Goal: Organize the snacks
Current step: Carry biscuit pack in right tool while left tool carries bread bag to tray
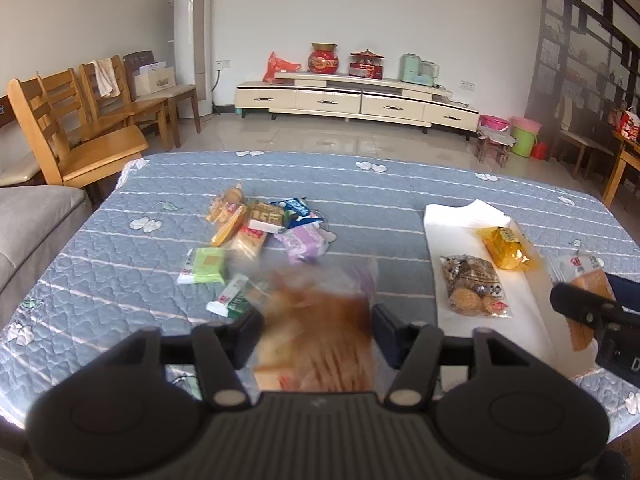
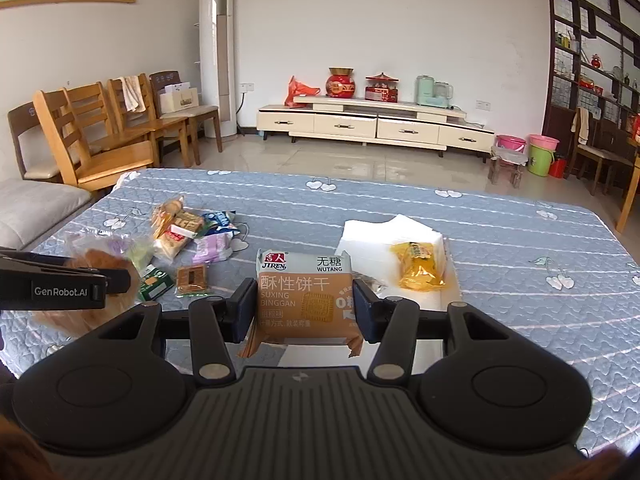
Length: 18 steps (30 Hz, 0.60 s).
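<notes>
Biscuit packet sits clamped upright between the right gripper jaws, label outward, presumably bound for the white tray where two snacks already lie. Left gripper pinches a blurred orange bag. Beyond, the unsorted snack pile waits on the blue quilt.

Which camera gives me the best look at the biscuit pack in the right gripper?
The right wrist view: the Jiren biscuit pack sits centred, sharp, its label readable, clamped by the right gripper. The left wrist view catches only its top part at the right edge, behind the jaws.
</notes>
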Each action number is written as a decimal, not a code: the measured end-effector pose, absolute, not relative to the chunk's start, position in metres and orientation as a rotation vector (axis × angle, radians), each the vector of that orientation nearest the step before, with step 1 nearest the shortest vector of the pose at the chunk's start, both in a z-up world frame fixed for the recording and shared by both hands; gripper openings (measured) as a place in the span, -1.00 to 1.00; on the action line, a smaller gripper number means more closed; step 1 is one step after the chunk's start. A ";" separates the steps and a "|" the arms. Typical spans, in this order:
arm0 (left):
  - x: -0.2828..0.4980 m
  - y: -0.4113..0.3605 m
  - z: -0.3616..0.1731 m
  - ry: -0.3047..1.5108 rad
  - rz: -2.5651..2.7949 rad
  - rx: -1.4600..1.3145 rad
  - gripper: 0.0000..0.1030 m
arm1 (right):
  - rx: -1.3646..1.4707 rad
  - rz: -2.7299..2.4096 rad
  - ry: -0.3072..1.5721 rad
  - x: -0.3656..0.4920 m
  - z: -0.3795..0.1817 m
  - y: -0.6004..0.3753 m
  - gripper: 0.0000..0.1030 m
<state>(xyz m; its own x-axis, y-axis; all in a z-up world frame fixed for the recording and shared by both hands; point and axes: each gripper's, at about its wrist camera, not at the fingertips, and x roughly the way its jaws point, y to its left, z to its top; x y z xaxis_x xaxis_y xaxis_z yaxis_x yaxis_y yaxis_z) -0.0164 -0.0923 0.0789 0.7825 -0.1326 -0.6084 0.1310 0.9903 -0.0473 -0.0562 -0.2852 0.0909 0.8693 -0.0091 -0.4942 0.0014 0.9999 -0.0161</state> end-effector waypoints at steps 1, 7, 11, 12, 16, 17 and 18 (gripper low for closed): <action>-0.016 -0.094 0.079 0.656 -0.149 -0.006 -0.03 | -0.013 -0.010 0.517 -0.057 0.091 -0.287 0.23; -0.006 -0.094 0.069 0.654 -0.139 0.016 -0.03 | 0.006 -0.032 0.530 -0.057 0.088 -0.296 0.23; -0.002 -0.078 0.056 0.679 -0.111 -0.019 0.12 | 0.019 -0.045 0.531 -0.061 0.085 -0.303 0.23; -0.002 -0.077 0.052 0.681 -0.110 -0.017 0.20 | 0.023 -0.047 0.534 -0.060 0.084 -0.304 0.23; 0.005 -0.088 0.037 0.648 -0.126 0.055 0.99 | 0.043 -0.049 0.544 -0.057 0.077 -0.310 0.23; 0.006 -0.092 0.033 0.625 -0.138 0.086 0.98 | 0.046 -0.047 0.546 -0.056 0.076 -0.310 0.23; 0.009 -0.098 0.028 0.614 -0.159 0.125 0.98 | 0.045 -0.046 0.547 -0.056 0.075 -0.311 0.23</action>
<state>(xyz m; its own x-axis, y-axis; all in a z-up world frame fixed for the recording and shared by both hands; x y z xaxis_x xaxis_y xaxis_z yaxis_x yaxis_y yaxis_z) 0.0090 -0.0977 0.0280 0.8059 -0.1107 -0.5817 0.1847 0.9803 0.0694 -0.0561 -0.3108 0.0748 0.8533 -0.0316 -0.5205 0.0555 0.9980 0.0303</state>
